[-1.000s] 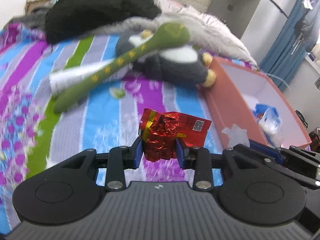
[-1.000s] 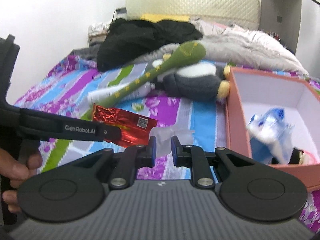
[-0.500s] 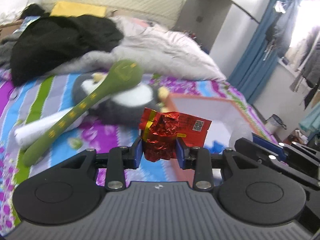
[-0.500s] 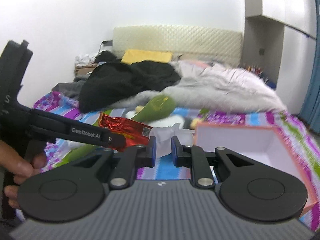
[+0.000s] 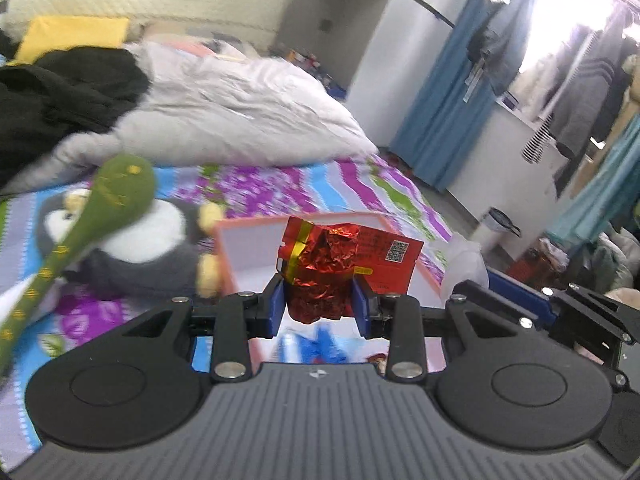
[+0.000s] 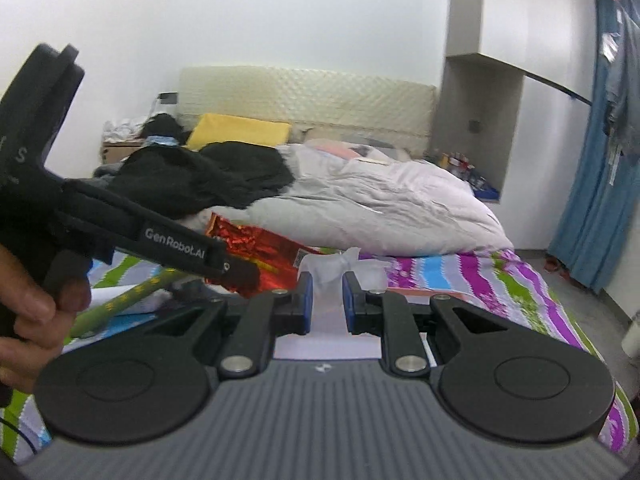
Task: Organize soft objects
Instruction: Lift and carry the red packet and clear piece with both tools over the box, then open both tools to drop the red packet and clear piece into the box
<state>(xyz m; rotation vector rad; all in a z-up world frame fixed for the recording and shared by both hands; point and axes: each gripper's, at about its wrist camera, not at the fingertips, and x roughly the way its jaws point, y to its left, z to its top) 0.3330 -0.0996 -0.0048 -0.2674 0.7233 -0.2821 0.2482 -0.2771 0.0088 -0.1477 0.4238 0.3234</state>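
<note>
Between left gripper [image 5: 319, 306] jaws: red foil packet [image 5: 324, 276], clamped, above box [image 5: 240, 252].

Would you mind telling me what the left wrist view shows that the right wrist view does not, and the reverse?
Only the left wrist view shows the penguin plush, the blue items inside the pink box and the hanging clothes.

Only the right wrist view shows the person's hand gripping the left tool, and the right claw shut on the clear plastic bag.

Both show the red foil packet held in the left claw, the green snake plush, the white duvet and the striped bedsheet.
</note>
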